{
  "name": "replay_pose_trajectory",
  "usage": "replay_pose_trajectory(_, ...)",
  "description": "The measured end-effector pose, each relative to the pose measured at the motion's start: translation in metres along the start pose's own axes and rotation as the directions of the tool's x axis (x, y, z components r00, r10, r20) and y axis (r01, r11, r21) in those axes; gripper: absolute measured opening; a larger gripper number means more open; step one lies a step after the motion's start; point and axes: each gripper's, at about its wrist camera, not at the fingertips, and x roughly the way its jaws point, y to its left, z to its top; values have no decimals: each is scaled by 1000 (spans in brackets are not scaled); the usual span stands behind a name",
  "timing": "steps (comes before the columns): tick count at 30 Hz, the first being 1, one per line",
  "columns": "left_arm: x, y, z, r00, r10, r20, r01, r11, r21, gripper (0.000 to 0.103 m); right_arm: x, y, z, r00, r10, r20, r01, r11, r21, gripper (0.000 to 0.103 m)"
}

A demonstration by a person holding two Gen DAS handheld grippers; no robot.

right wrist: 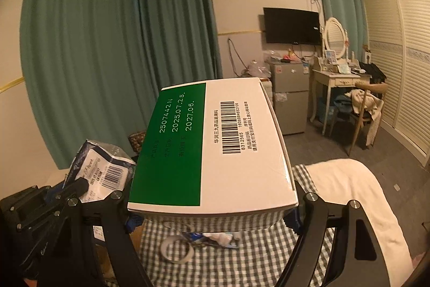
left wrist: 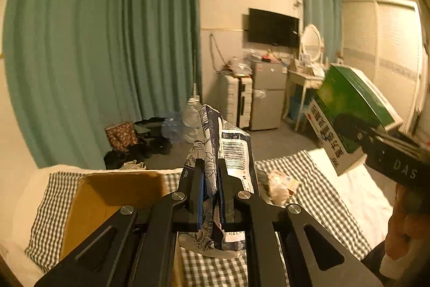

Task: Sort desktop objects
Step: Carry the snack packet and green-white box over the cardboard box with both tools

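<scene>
I carry two things, one in each claw. My left claw (left wrist: 211,195) is pressed nearly together, pinching one blue-and-white packet (left wrist: 217,149) that stands upright at 12 o'clock between the pads. My right claw (right wrist: 212,217) is spread wide and clamps one green-and-white box (right wrist: 212,144) by its sides, barcode face up. Below lies one checked cloth (right wrist: 242,260); one cardboard box (left wrist: 107,195) sits at 9 o'clock of the packet, one tape roll (right wrist: 177,249) under the green-and-white box.
</scene>
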Motion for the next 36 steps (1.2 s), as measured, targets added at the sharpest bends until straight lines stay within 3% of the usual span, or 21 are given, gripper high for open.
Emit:
replay_pose_trajectory(14, -27, 112, -12, 986, 169, 6, -165, 972, -168, 9, 5, 82, -6, 992, 127, -14, -128, 988, -83, 79)
replay_pose_trajectory(23, -16, 162, -38, 963, 260, -76, -271, 934, -234, 9, 38, 126, -19, 975, 214, -68, -221, 968, -122, 79)
replay_pose_trajectory(36, 41, 189, -76, 940, 232, -251, -291, 928, -232, 9, 97, 177, -56, 933, 297, -201, -332, 928, -169, 78)
